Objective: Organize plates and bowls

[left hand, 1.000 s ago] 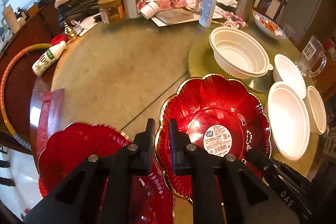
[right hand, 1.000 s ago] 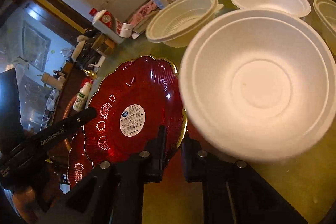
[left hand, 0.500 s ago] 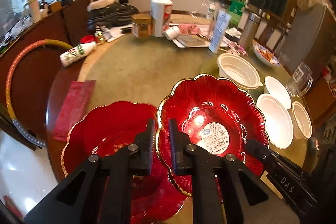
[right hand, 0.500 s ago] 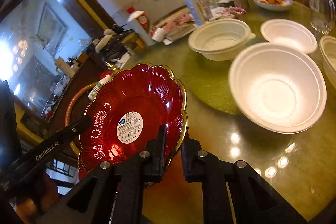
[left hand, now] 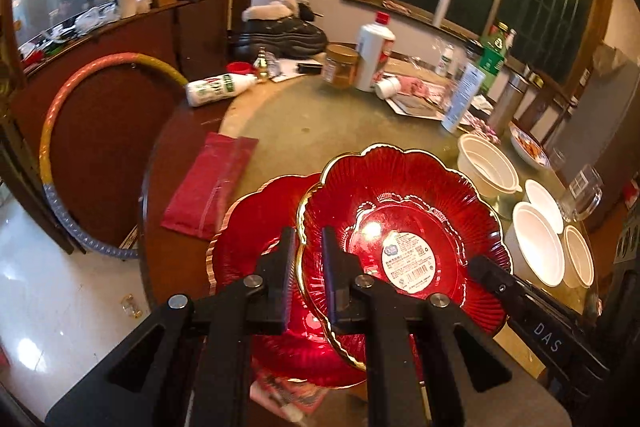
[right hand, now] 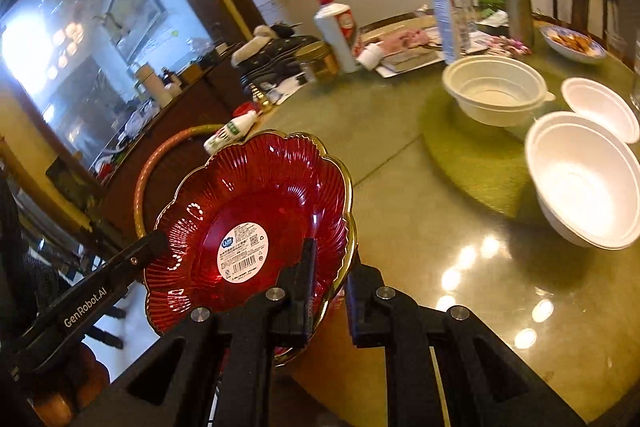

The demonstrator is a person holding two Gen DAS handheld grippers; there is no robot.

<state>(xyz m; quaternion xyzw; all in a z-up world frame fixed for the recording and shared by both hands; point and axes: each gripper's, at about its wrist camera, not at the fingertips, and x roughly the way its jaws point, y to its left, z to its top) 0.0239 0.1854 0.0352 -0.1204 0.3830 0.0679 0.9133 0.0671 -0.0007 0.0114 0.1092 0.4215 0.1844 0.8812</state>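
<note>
A red scalloped plate with a gold rim and a white label (left hand: 404, 215) (right hand: 256, 211) is held up off the table by both grippers. My left gripper (left hand: 306, 259) is shut on its left rim. My right gripper (right hand: 330, 267) is shut on its right rim. The plate hangs partly over a second red plate (left hand: 244, 247) that lies at the table's near edge. White bowls stand to the right: a ribbed one with handles (left hand: 486, 167) (right hand: 496, 91) and several smooth foam ones (left hand: 538, 243) (right hand: 584, 179).
The round greenish table (right hand: 420, 227) carries a white bottle (left hand: 374, 51), a jar (left hand: 340, 65), a carton (left hand: 462, 99), a food dish (right hand: 572, 43) and a glass mug (left hand: 584, 191) at the back and right. A red pouch (left hand: 208, 183) lies left. A hoop (left hand: 60, 131) leans beside the table.
Both grippers have lifted the labelled red plate and carried it left and back, toward the second red plate. The white bowls now look farther away.
</note>
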